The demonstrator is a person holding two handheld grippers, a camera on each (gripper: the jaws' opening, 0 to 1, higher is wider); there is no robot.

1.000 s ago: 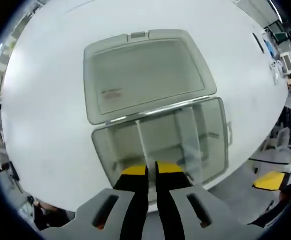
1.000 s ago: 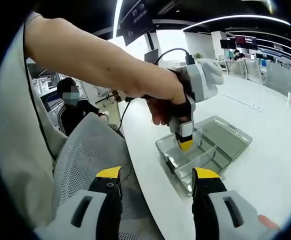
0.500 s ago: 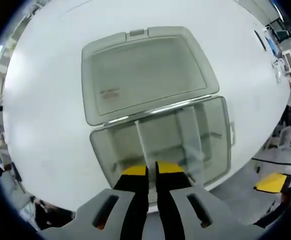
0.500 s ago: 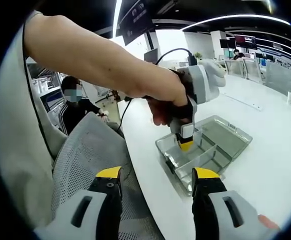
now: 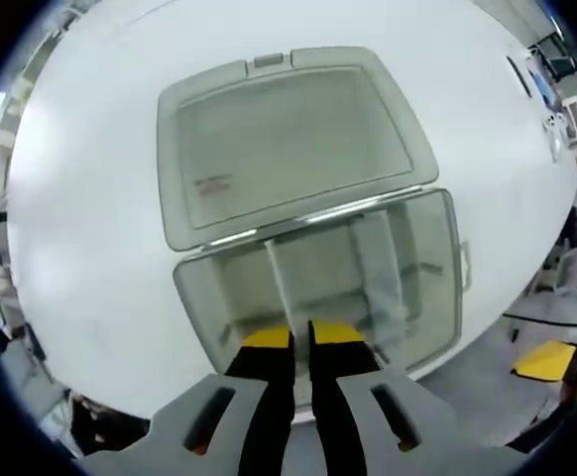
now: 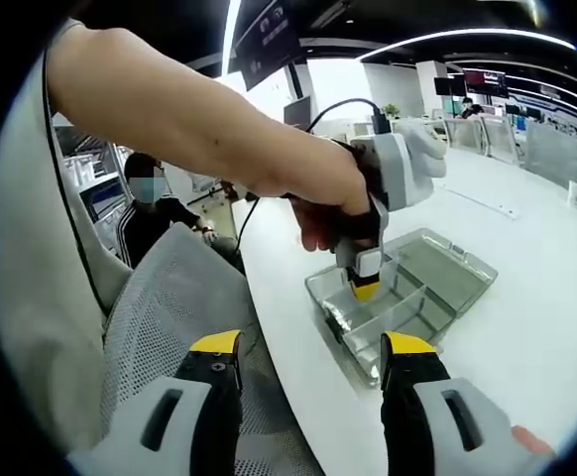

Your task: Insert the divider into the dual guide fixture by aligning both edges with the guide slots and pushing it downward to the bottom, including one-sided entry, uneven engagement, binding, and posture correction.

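Note:
A clear plastic box [image 5: 445,288] lies on the white table [image 5: 80,208] with its lid [image 5: 288,139] folded open behind it. A thin clear divider [image 5: 282,278] stands upright inside the box and runs down into the narrow gap of my left gripper [image 5: 300,337], which is shut on its near end. In the right gripper view a hand holds that left gripper [image 6: 367,291] with its yellow tips down in the box [image 6: 422,297]. My right gripper [image 6: 310,357] hangs open and empty, short of the table edge.
A wider clear partition [image 5: 373,263] stands to the right of the held divider. A grey mesh chair [image 6: 170,307] sits under my right gripper. The person's forearm [image 6: 189,119] crosses the right gripper view. Another person [image 6: 155,213] sits farther back. The table [image 6: 536,297] stretches away to the right.
The left gripper view has crept slightly, so the box and lid look a bit larger and higher. The left gripper keeps its hold on the divider. The right gripper has stayed still.

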